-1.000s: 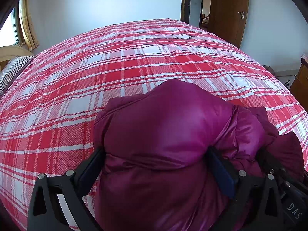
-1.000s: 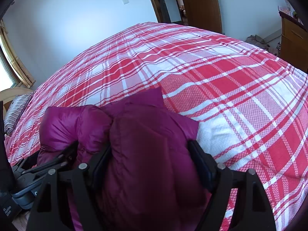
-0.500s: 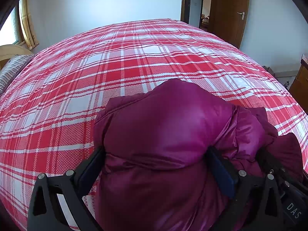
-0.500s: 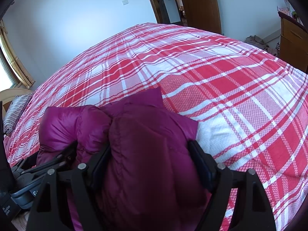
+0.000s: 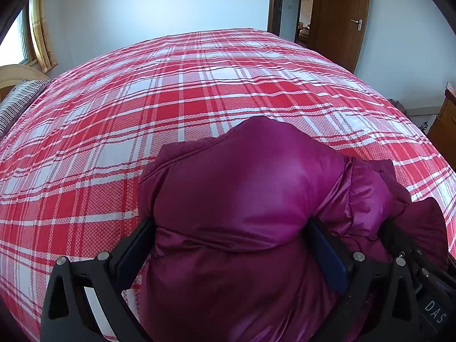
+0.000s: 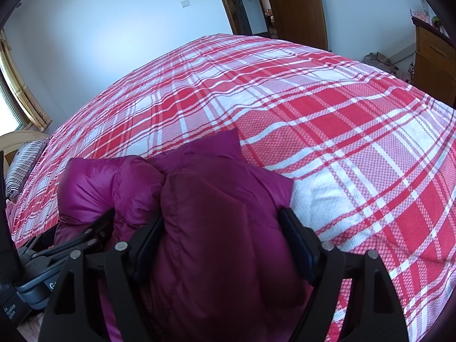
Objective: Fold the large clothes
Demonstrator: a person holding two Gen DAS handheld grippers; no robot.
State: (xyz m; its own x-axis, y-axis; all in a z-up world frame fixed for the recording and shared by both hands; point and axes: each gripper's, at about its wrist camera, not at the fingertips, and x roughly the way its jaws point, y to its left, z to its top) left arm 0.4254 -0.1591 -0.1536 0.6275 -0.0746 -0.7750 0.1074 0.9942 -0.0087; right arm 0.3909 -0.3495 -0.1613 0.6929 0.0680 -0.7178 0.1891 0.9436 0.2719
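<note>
a thick magenta padded jacket lay bunched at the near edge of a bed covered by a red and white checked bedspread. the left gripper had its two fingers spread wide with a fat fold of the jacket filling the gap between them, the blue pads pressing into the cloth on both sides, so it was gripping the jacket. the right gripper stood just as wide, and another puffy fold of the same jacket sat wedged between its fingers, squeezed at both sides. the two grippers were close beside each other, each one showing at the edge of the other's view, both angled down at the bed. the jacket bulged up in front of each gripper and a pointed corner of it stuck out toward the middle of the bed in the right wrist view. the rest of the bedspread lay flat. a striped pillow sat at the far left of the bed by a window, and a brown door stood open beyond the far side
</note>
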